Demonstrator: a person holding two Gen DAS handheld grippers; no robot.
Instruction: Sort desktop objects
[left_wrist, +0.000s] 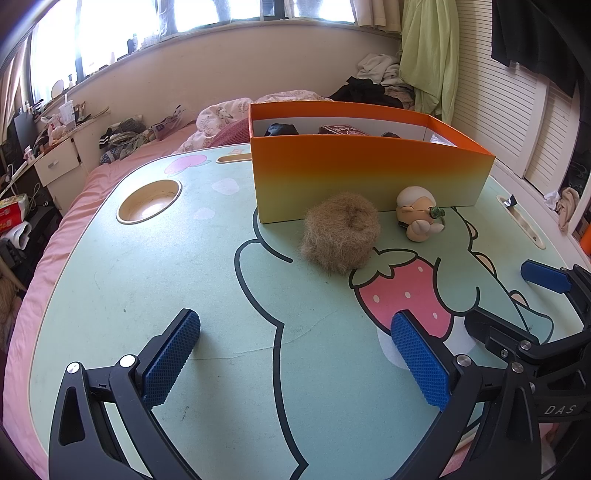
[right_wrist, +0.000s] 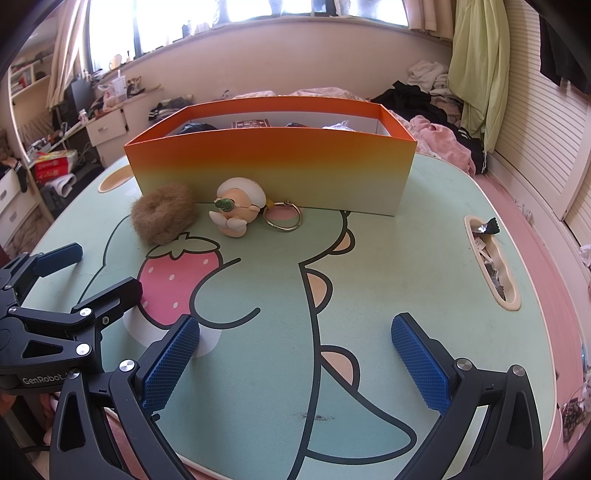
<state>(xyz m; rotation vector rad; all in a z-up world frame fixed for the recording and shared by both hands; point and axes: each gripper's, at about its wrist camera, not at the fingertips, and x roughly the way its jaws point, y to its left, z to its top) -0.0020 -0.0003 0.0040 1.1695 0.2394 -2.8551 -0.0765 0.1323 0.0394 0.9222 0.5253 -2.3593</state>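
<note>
Both tools, left tool (left_wrist: 295, 362) & right tool (right_wrist: 295, 363), spread wide, empty, low over table (right_wrist: 369, 258). Fuzzy scrunchie (left_wrist: 340, 233) & figurine keychain (right_wrist: 238, 208) lie beside orange box (right_wrist: 273, 166). Step: pre-grasp approach. Next, probably: advance, pinch scrunchie, lift over box wall.

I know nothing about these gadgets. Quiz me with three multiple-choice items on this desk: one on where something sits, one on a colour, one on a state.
1. Where does the furry brown scrunchie lie?
A. inside the box
B. on the table in front of the box
C. on the bed

2. What colour is the top edge of the box?
A. orange
B. purple
C. black

3. How is the right gripper?
A. shut on the keyring figurine
B. open, holding nothing
C. shut on the scrunchie

Answers: 1 B, it rests on the table outside the box's front wall. 2 A, the wall fades from orange down to pale yellow. 3 B, its blue pads stand apart over bare table, and the figurine lies untouched.
</note>
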